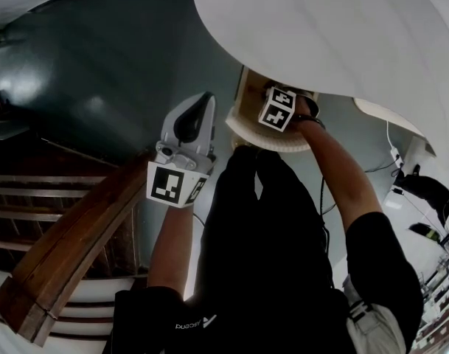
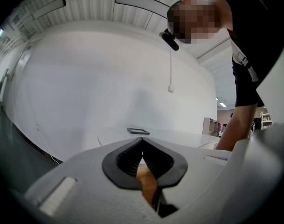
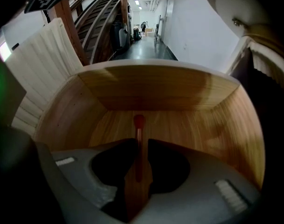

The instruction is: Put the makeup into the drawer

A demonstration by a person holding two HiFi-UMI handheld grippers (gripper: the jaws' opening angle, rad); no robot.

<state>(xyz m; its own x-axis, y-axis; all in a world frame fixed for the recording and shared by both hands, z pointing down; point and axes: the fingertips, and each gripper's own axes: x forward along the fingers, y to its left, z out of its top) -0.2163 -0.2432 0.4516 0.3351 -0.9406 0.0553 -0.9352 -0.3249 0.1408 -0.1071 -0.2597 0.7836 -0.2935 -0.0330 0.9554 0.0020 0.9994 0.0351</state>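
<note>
R gripper (image 3: 142,146) first: in its own view the jaws are pressed in on a thin red makeup stick (image 3: 139,127), which runs straight down the middle between the pads w/ its rounded tip poking out past them. Gripper and stick are both inside the open wooden drawer (image 3: 151,90), the tip pointing at the back wall, over the floor boards. I can't tell if the stick touches the floor.

The head view shows none of that. There I only get the R marker cube (image 1: 277,108) and the hand behind it, pushed into the drawer (image 1: 246,94) tucked under the edge of the white round table (image 1: 335,28) (stick hidden from this angle).

L gripper (image 2: 142,141): in its own view the jaws meet at the tips w/ nothing between them. It looks out across the white tabletop (image 2: 179,136), where a small flat dark item (image 2: 138,131) lies well beyond the tips. The head view puts the L gripper (image 1: 198,105) just beside the drawer on its left, outside it, pointing up, marker cube (image 1: 176,184) at its base. Further left, a wooden stair rail (image 1: 84,234).
</note>
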